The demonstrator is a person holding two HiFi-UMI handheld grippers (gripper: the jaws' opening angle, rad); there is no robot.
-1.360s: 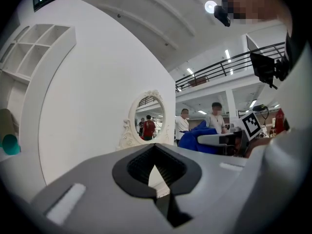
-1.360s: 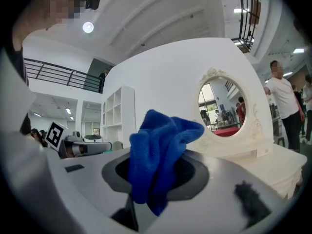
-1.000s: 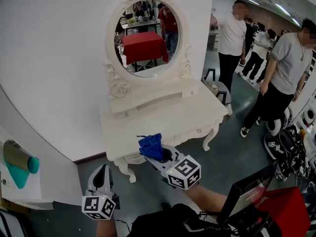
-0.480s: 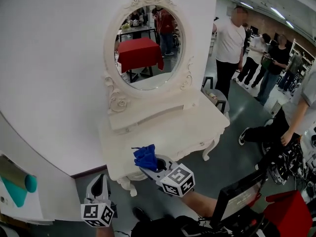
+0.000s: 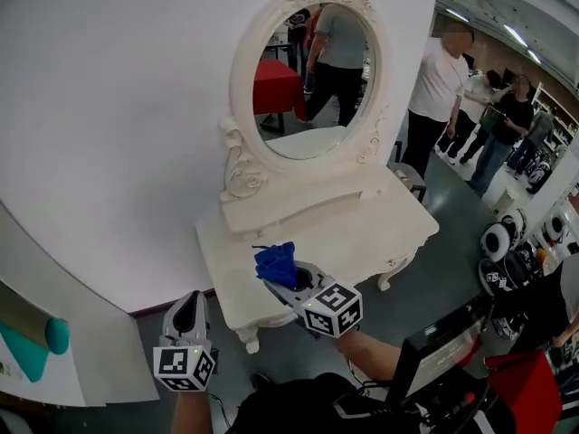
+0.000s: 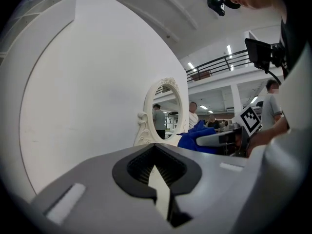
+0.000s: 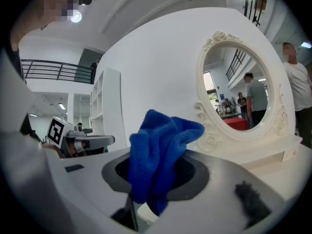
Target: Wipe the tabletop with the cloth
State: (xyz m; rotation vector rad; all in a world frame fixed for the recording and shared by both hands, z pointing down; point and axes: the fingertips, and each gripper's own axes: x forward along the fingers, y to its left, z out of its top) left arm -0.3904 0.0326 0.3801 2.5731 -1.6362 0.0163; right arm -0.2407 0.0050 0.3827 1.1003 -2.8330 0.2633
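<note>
A white dressing table (image 5: 353, 233) with an oval mirror (image 5: 312, 80) stands against the white wall. My right gripper (image 5: 288, 281) is shut on a bunched blue cloth (image 5: 276, 262), held just above the table's front left edge. In the right gripper view the cloth (image 7: 161, 150) sticks up from between the jaws, with the mirror (image 7: 243, 94) beyond. My left gripper (image 5: 187, 309) hangs lower left, off the table and over the floor, shut on nothing. The left gripper view has its jaws (image 6: 157, 175) closed, with the cloth (image 6: 197, 138) to the right.
Several people (image 5: 434, 98) stand on the grey floor to the table's right. A dark monitor (image 5: 443, 355) and a red object (image 5: 534, 387) sit at the lower right. Black-and-white gear (image 5: 502, 251) lies on the floor at the right. A teal roll (image 5: 41, 337) is at the far left.
The head view has swung, so the table and mirror now sit further right and closer. The right gripper still holds the cloth over the front edge. The people at right have moved.
</note>
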